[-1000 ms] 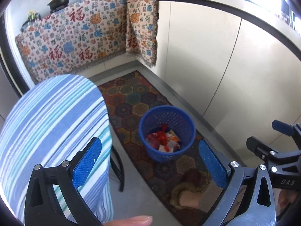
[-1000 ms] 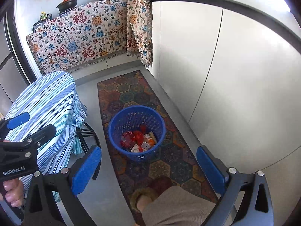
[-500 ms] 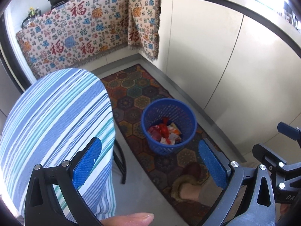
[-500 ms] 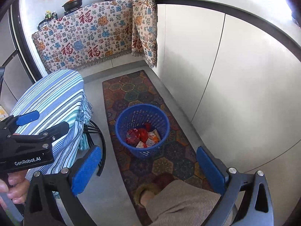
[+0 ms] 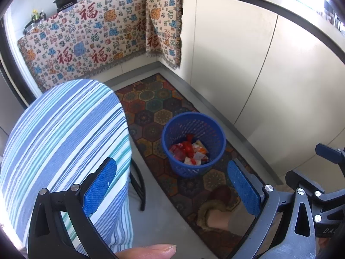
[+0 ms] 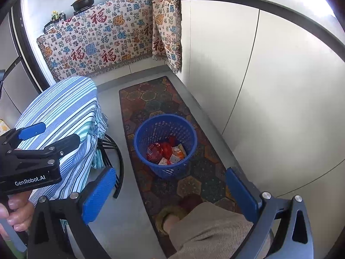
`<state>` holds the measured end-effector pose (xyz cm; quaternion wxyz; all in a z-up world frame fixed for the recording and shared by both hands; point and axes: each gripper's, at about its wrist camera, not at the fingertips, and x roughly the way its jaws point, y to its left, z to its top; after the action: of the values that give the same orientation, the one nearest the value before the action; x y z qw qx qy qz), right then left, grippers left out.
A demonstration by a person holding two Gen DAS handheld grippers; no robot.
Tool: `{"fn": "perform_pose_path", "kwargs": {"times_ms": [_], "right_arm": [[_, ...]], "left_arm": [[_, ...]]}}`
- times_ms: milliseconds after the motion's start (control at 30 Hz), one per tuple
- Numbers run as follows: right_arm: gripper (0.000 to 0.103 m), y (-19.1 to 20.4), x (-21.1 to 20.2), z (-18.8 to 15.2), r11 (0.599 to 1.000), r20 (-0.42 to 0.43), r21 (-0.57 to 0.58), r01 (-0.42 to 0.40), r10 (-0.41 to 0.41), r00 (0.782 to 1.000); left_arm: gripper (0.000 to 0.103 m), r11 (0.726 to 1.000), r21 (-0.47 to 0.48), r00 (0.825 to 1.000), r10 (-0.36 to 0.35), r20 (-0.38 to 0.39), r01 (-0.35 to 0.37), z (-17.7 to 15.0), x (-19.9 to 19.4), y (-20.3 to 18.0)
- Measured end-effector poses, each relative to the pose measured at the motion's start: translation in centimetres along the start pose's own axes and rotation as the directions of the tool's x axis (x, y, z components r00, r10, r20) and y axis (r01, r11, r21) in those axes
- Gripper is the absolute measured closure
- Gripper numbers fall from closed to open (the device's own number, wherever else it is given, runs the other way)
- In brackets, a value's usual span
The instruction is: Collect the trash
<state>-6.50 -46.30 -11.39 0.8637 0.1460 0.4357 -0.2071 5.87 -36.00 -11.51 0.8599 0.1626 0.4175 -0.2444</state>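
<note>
A blue mesh waste basket [image 5: 194,142] [image 6: 165,146] stands on the patterned rug [image 5: 159,108] [image 6: 151,99]. Red, orange and white wrappers [image 5: 189,152] [image 6: 166,153] lie in its bottom. My left gripper [image 5: 172,187] is open and empty, held high above the floor, with the basket just beyond its right finger. My right gripper [image 6: 170,194] is open and empty too, and the basket sits ahead between its fingers. Each gripper shows at the edge of the other's view.
A round table under a blue striped cloth [image 5: 62,142] [image 6: 62,116] stands left of the basket, on black legs [image 6: 117,164]. Cream cabinet doors [image 5: 248,69] line the right side. A person's slippered foot [image 6: 170,218] rests on the rug's near end.
Both grippers have risen and drawn back, so the basket looks smaller and lower. The fingers have stayed open.
</note>
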Motion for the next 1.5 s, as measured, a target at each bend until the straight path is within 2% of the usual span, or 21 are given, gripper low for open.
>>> {"fn": "perform_pose_path", "kwargs": {"times_ms": [1500], "right_arm": [[0.0, -0.4, 0.17, -0.5, 1.0, -0.009, 0.015, -0.004, 0.004, 1.0]], "left_arm": [[0.001, 1.0, 0.021, 1.0, -0.013, -0.024, 0.014, 0.11, 0.17, -0.24]]}}
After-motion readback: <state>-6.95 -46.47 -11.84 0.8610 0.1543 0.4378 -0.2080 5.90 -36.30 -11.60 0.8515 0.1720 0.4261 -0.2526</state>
